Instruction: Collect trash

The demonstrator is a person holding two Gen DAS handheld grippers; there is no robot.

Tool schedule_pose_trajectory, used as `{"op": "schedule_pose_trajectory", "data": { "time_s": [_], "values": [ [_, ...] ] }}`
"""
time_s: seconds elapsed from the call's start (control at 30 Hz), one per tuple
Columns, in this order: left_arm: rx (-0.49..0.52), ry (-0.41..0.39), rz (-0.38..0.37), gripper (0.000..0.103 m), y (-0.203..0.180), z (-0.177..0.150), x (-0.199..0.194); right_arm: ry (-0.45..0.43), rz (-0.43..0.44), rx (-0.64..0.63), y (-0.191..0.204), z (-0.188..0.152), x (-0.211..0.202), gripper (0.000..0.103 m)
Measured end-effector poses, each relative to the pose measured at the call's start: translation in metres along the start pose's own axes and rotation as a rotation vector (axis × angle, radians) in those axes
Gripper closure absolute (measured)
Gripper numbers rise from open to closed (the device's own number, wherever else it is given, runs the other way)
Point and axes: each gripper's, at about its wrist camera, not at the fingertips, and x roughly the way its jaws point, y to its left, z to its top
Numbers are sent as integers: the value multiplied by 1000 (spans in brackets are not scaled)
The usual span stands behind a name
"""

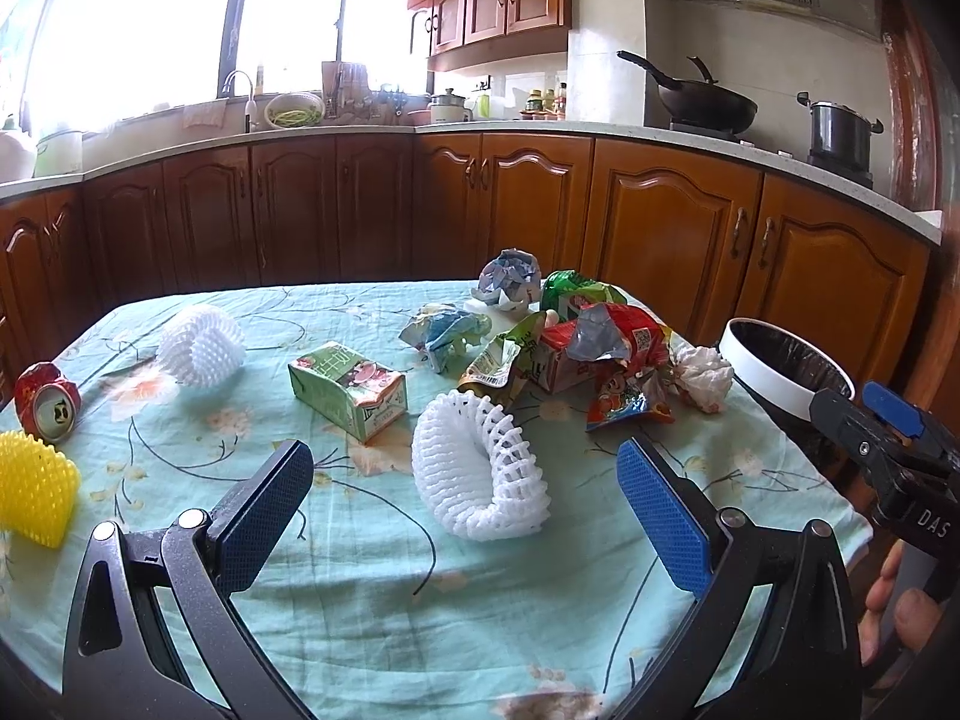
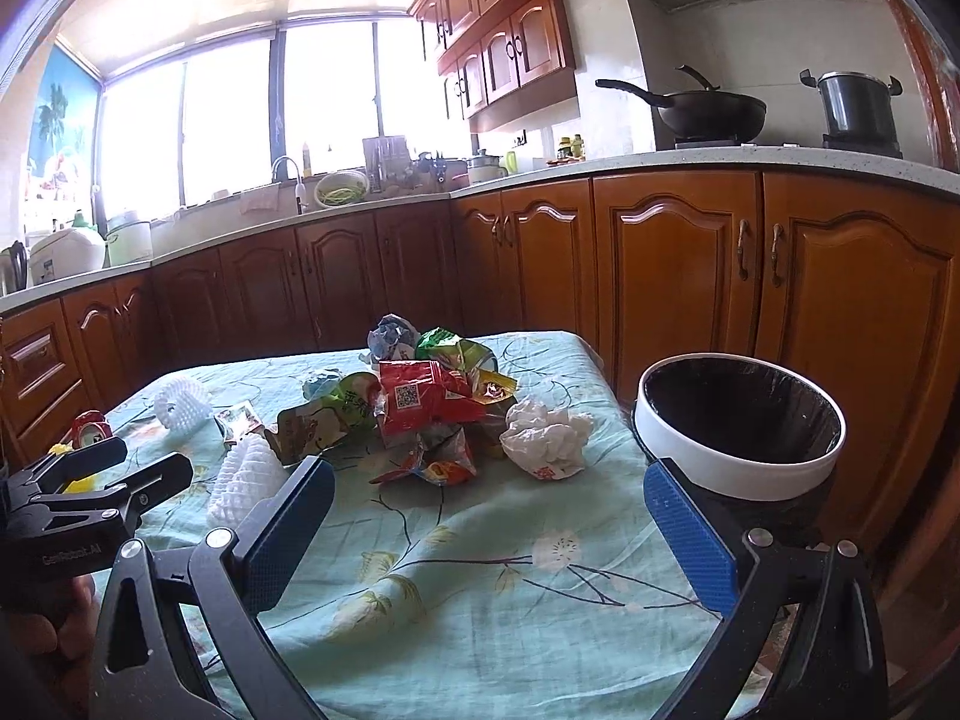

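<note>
Trash lies on a table with a teal floral cloth [image 1: 360, 588]. In the left wrist view my left gripper [image 1: 465, 516] is open and empty, just short of a white foam net [image 1: 480, 474]. Beyond it lie a green carton [image 1: 348, 390], a second white net [image 1: 201, 345], a crushed red can [image 1: 47, 401], a yellow net [image 1: 33, 495] and a heap of wrappers [image 1: 576, 348]. In the right wrist view my right gripper [image 2: 489, 531] is open and empty above bare cloth [image 2: 480, 600], short of a crumpled white tissue [image 2: 546, 435] and the wrapper heap [image 2: 420, 402].
A white-rimmed bin with a black liner [image 2: 741, 438] stands at the table's right edge; it also shows in the left wrist view [image 1: 780, 369]. Wooden kitchen cabinets [image 1: 654, 228] and a counter with a wok [image 1: 702, 99] and pot run behind the table.
</note>
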Motion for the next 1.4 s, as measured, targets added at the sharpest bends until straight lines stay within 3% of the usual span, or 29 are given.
{"op": "schedule_pose_trajectory", "data": {
  "time_s": [0.67, 1.13, 1.23, 1.4],
  "values": [
    [-4, 30, 9, 0, 1, 0, 11, 35, 14, 29, -4, -2, 12, 0],
    [-18, 93, -20, 0, 3, 0, 27, 130, 46, 104, -21, 5, 38, 0],
    [-19, 114, -28, 0, 3, 2, 33, 169, 56, 122, -26, 8, 50, 4],
    [-27, 152, -32, 5, 2, 6, 46, 235, 42, 149, -39, 13, 74, 22]
  ]
}}
